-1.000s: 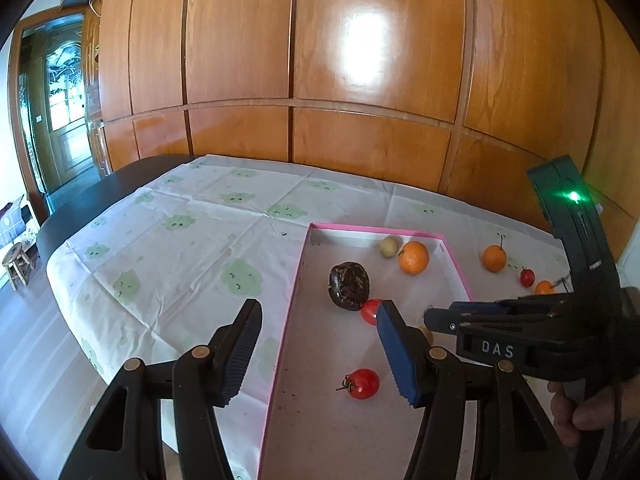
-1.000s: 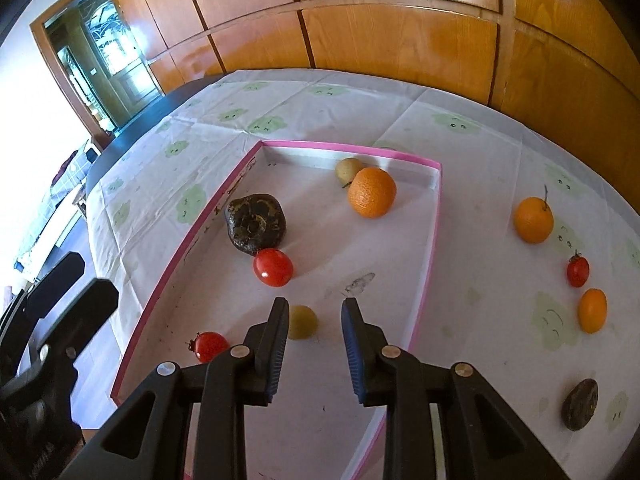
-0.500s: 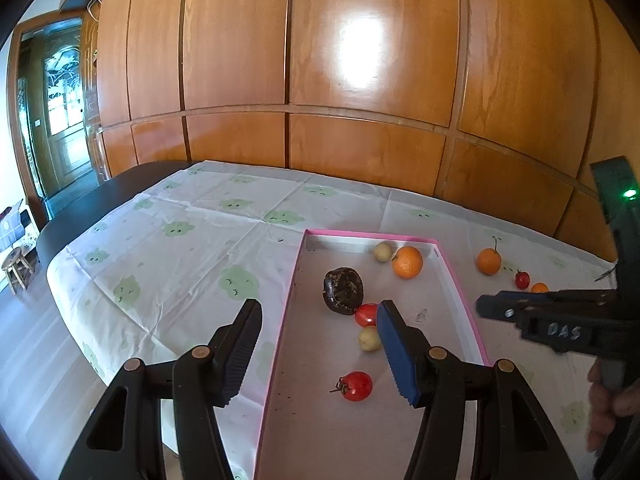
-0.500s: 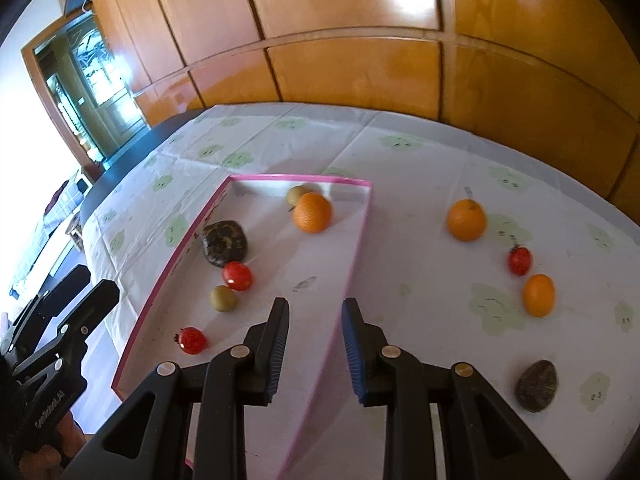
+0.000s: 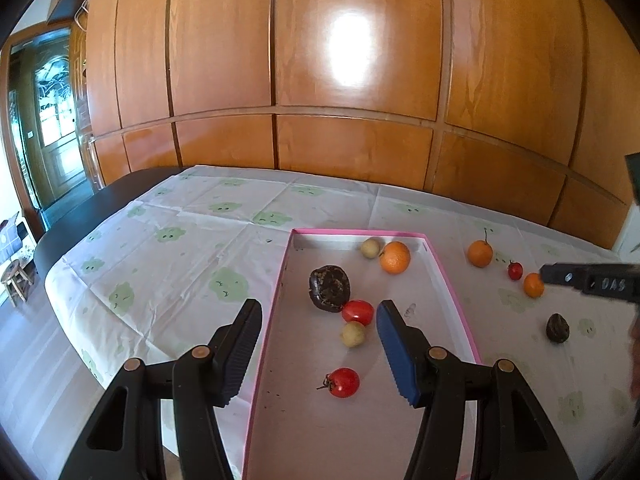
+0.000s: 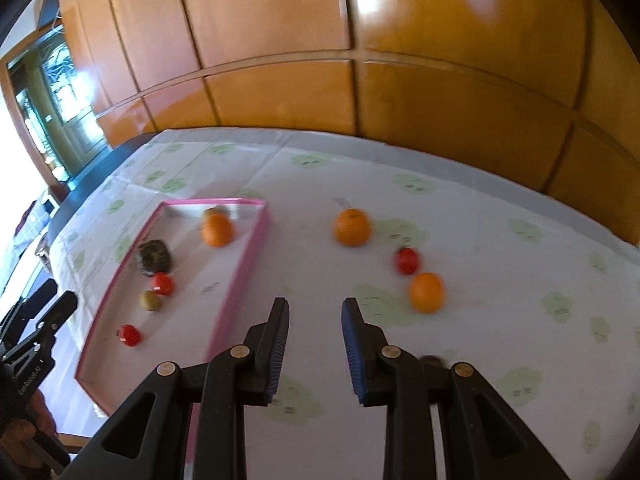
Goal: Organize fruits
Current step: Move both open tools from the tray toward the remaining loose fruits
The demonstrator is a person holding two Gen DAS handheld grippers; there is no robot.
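A pink-rimmed tray [image 5: 280, 292] holds an orange [image 5: 395, 257], a dark wrinkled fruit [image 5: 330, 288], two red tomatoes [image 5: 357, 311] and two small pale fruits [image 5: 353, 334]. My left gripper [image 5: 318, 306] hovers open over the tray's near left part, empty. On the cloth right of the tray lie a stemmed orange [image 6: 352, 227], a red tomato [image 6: 407, 260], a small orange [image 6: 426, 292] and a dark fruit [image 5: 557, 328]. My right gripper [image 6: 315, 304] hangs above the cloth just right of the tray, jaws drawn close together with nothing between them.
A white tablecloth [image 5: 192, 264] with green prints covers the dark table, whose left end [image 5: 80, 216] is bare. A wooden panelled wall [image 5: 352, 148] runs right behind the table. A door and a small stool [image 5: 16, 280] stand at the far left.
My right gripper has left the tray and swung right over the cloth toward the loose fruits, its jaws unchanged. The small pale fruit stays in the tray. The left gripper has barely moved.
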